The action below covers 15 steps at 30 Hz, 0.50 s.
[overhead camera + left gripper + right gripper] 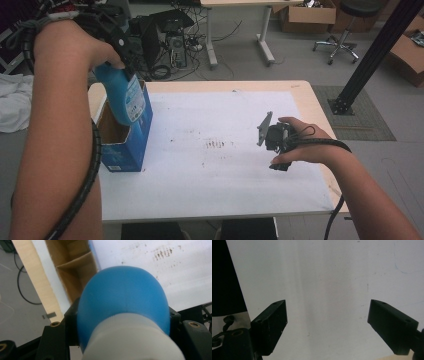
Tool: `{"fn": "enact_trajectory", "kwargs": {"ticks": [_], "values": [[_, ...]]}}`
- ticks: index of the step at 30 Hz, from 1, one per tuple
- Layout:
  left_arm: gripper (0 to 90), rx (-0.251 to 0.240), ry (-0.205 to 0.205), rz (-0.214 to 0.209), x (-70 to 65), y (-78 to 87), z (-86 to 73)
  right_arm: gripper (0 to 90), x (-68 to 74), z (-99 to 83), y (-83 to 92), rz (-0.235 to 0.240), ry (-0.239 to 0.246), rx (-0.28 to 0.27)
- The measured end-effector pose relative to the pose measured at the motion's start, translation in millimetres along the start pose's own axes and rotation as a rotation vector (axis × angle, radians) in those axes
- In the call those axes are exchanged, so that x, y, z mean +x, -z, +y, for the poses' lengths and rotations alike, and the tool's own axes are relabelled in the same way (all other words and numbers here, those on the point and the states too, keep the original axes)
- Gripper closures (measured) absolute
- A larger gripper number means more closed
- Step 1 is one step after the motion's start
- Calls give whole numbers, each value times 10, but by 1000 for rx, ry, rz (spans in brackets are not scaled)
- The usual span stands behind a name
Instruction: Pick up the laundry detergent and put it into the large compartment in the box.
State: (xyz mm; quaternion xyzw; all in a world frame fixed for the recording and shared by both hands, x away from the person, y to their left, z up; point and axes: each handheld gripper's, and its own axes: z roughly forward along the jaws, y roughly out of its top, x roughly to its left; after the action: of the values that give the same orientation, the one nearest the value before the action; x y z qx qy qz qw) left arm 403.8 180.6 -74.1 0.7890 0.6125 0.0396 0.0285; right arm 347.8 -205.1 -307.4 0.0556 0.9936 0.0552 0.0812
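The surface (225, 170) carries an open blue box (131, 142) at its left edge. Just above the box hangs a blue bottle (122, 97), clamped in the left hand-held gripper (117, 42). The right hand-held gripper (276, 142) rests near the right edge, jaws wide apart.

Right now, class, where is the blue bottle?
In the high view the blue bottle hangs at the table's left side, clamped in the left gripper, its base just over the open blue box; the right gripper rests far off.
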Motion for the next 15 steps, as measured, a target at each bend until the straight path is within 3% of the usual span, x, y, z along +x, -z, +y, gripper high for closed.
{"fn": "enact_trajectory", "kwargs": {"ticks": [5,8,11,15], "values": [[384,2,74,-5,197,-62,-27,160,-8,-19,-4,0,-3,7],[385,5,123,16,282,-91,-41,160,-13,-18,-23,5,-5,6],[385,5,143,31,349,-121,-38,160,-19,1,-33,5,0,14],[384,0,156,15,453,-166,-41,160,-19,23,-33,5,0,12]]}}
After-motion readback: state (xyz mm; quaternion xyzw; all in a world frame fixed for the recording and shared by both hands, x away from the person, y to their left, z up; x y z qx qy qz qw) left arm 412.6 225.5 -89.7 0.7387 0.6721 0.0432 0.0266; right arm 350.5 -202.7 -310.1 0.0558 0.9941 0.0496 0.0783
